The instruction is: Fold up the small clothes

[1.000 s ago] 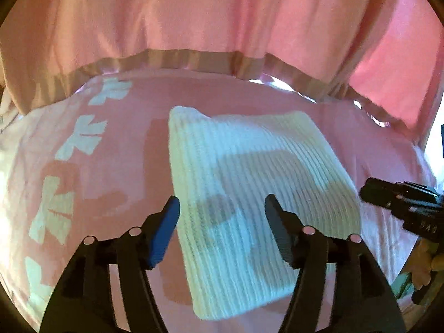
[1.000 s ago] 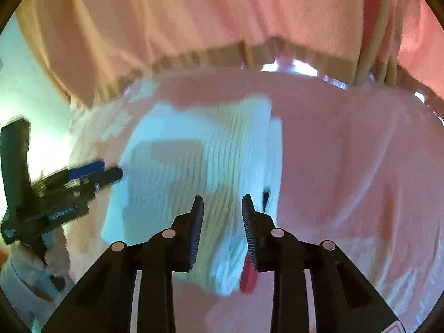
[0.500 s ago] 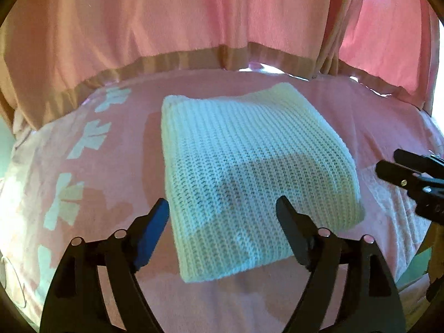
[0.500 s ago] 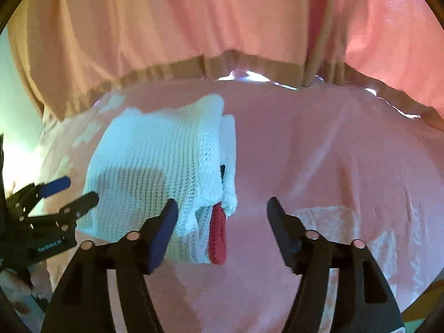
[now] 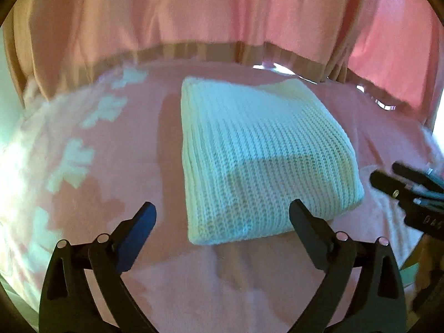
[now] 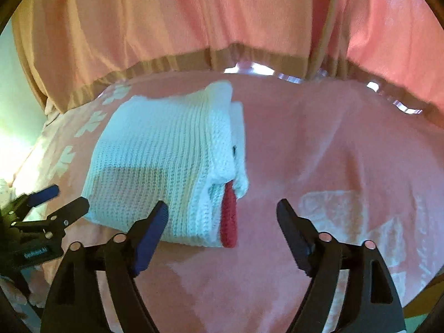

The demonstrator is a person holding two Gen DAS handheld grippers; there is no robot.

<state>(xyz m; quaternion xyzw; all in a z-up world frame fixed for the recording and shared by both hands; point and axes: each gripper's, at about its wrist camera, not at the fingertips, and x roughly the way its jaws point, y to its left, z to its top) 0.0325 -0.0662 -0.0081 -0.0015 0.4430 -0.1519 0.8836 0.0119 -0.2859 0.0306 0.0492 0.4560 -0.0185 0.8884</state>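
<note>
Left wrist view shows the folded white knit garment (image 5: 258, 161) lying flat on the pink cloth (image 5: 133, 149) that covers the surface, its near edge just ahead of the left gripper (image 5: 222, 216), whose jaws are spread wide and hold nothing. The garment's left edge is a straight, rounded fold; bare pink cloth with pale flower prints (image 5: 72, 163) runs wide to the left of it. Behind the far edge, a pink curtain (image 5: 194, 14) with a tan hem hangs down to the surface, closing that side off. Right wrist view shows the garment's open side, with stacked white layers and a red strip (image 6: 229, 222) poking out at the near corner. The right gripper (image 6: 222, 216) hovers just short of that corner, jaws spread and empty. To the right of the garment a broad stretch of pink cloth lies free, out to a pale printed patch (image 6: 347, 216).
</note>
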